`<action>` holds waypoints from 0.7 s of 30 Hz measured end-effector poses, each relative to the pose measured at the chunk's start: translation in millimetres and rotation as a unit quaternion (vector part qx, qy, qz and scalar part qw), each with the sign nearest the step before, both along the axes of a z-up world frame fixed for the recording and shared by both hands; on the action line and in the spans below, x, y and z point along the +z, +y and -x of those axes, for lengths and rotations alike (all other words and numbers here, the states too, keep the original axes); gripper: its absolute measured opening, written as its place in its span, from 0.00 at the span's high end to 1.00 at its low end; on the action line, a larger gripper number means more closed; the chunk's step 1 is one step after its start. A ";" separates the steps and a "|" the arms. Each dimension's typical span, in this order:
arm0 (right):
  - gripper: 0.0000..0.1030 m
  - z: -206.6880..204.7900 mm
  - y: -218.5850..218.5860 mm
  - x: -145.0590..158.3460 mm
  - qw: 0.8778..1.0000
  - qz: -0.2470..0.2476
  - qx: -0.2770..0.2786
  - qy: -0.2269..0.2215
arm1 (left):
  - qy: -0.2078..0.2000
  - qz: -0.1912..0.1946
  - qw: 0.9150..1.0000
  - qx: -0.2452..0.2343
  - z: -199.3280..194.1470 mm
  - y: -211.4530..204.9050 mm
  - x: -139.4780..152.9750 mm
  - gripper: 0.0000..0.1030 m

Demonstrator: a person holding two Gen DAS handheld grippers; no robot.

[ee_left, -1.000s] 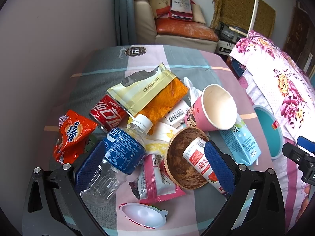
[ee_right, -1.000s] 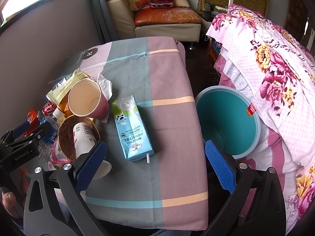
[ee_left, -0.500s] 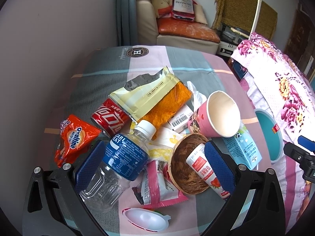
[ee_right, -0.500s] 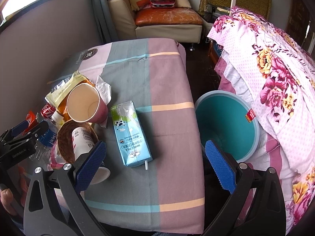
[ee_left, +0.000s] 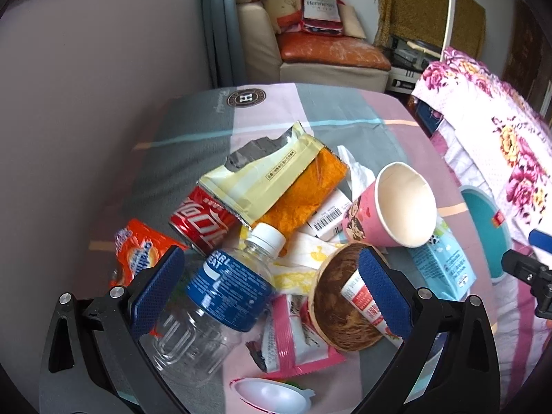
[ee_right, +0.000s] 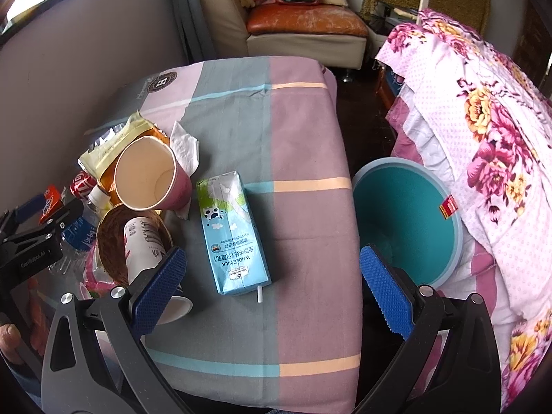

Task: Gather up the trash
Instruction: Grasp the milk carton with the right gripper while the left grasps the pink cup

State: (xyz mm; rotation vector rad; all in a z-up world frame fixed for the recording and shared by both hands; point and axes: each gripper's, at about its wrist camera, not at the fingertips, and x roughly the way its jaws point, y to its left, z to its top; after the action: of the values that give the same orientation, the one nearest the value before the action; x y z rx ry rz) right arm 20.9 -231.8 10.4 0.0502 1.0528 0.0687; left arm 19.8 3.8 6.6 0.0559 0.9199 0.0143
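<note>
Striped cloth [ee_right: 303, 158] is covering a table that is standing before a sofa [ee_right: 303, 31], with a floral bedspread [ee_right: 490, 131] lying to the right. Beside the table a teal bin [ee_right: 407, 220] is sitting open, showing nothing inside. One brown bowl [ee_left: 339, 310] is holding a tube [ee_left: 365, 305]; one pink cup [ee_left: 390, 215], one bottle [ee_left: 220, 296], one can [ee_left: 201, 222] and one milk carton [ee_right: 231, 234] are lying on the cloth. Left tongs [ee_left: 270, 288] and right tongs [ee_right: 272, 288] are both gaping wide, gripping nothing.

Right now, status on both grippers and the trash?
Left gripper jaws open over plastic bottle, nothing held. Right gripper jaws open, empty, near milk carton. Trash bin beside table, unobstructed.
</note>
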 end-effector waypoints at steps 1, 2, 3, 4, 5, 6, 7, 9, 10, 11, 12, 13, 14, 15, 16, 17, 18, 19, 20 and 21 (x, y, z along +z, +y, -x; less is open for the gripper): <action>0.06 -1.3 0.4 -0.2 1.000 -0.001 0.003 0.001 | 0.004 0.004 1.000 -0.004 -1.9 0.6 -0.8 0.03; 0.06 -3.8 1.0 -1.3 1.000 -0.003 0.007 0.004 | 0.008 0.010 1.000 -0.007 -4.2 2.2 -2.4 0.03; 0.06 -6.3 1.9 -2.8 1.000 -0.005 0.010 0.008 | 0.010 0.012 1.000 -0.007 -5.8 3.7 -3.7 0.03; 0.06 -9.4 2.6 -5.4 1.000 -0.009 0.014 0.015 | 0.012 0.015 1.000 -0.008 -7.5 5.4 -4.7 0.03; 0.06 -13.6 4.2 -9.8 0.999 -0.015 0.018 0.027 | 0.014 0.019 1.000 -0.013 -7.3 4.7 -5.0 0.03; 0.06 -16.8 5.8 -13.8 0.999 -0.019 0.020 0.037 | 0.018 0.027 0.999 -0.016 -8.7 7.2 -6.6 0.03; 0.06 -20.5 7.5 -18.1 0.998 -0.024 0.024 0.046 | 0.021 0.035 0.999 -0.016 -10.7 10.6 -7.6 0.03; 0.12 -27.9 12.2 -26.7 0.998 -0.026 0.030 0.057 | 0.025 0.052 0.998 -0.013 -14.1 17.3 -9.5 0.03; 0.21 -33.5 15.5 -31.9 0.997 -0.025 0.034 0.063 | 0.028 0.056 0.998 -0.012 -15.8 20.2 -10.4 0.03; 0.28 -37.0 17.1 -35.6 0.997 -0.028 0.036 0.068 | 0.030 0.055 0.998 -0.011 -17.4 23.2 -10.7 0.03; 0.31 -40.8 17.8 -39.6 0.996 -0.036 0.038 0.075 | 0.030 0.054 0.998 -0.010 -18.3 25.1 -11.3 0.03; 0.37 -46.7 19.4 -46.3 0.994 -0.047 0.042 0.086 | 0.030 0.054 0.998 -0.009 -18.8 26.9 -11.6 0.03; 0.37 -49.3 19.5 -49.9 0.993 -0.050 0.043 0.094 | 0.030 0.055 0.998 -0.011 -19.8 28.3 -11.7 0.03; 0.37 -52.3 21.1 -53.0 0.993 -0.051 0.046 0.099 | 0.030 0.058 0.998 -0.014 -20.2 29.2 -11.3 0.03; 0.37 -55.1 23.2 -55.8 0.992 -0.052 0.050 0.101 | 0.030 0.061 0.998 -0.017 -21.3 30.3 -10.7 0.03; 0.37 -58.9 25.4 -59.0 0.992 -0.053 0.054 0.104 | 0.029 0.066 0.997 -0.020 -22.3 31.2 -9.3 0.03; 0.37 -62.1 27.3 -62.0 0.991 -0.051 0.057 0.107 | 0.029 0.071 0.997 -0.025 -23.0 30.8 -8.5 0.03; 0.37 -65.0 29.1 -64.9 0.991 -0.051 0.059 0.111 | 0.030 0.077 0.996 -0.030 -25.2 31.0 -7.8 0.03; 0.37 -68.1 31.6 -68.6 0.990 -0.051 0.064 0.116 | 0.033 0.088 0.995 -0.038 -27.2 30.1 -6.6 0.03; 0.40 -70.1 33.1 -71.3 0.989 -0.050 0.068 0.118 | 0.034 0.097 0.994 -0.044 -29.2 28.9 -6.1 0.03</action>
State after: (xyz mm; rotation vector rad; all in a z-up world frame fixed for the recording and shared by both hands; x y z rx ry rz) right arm 91.0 -198.7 -60.9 0.0787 1.2889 0.2441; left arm 49.0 32.8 0.5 -0.0839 0.9828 -0.1607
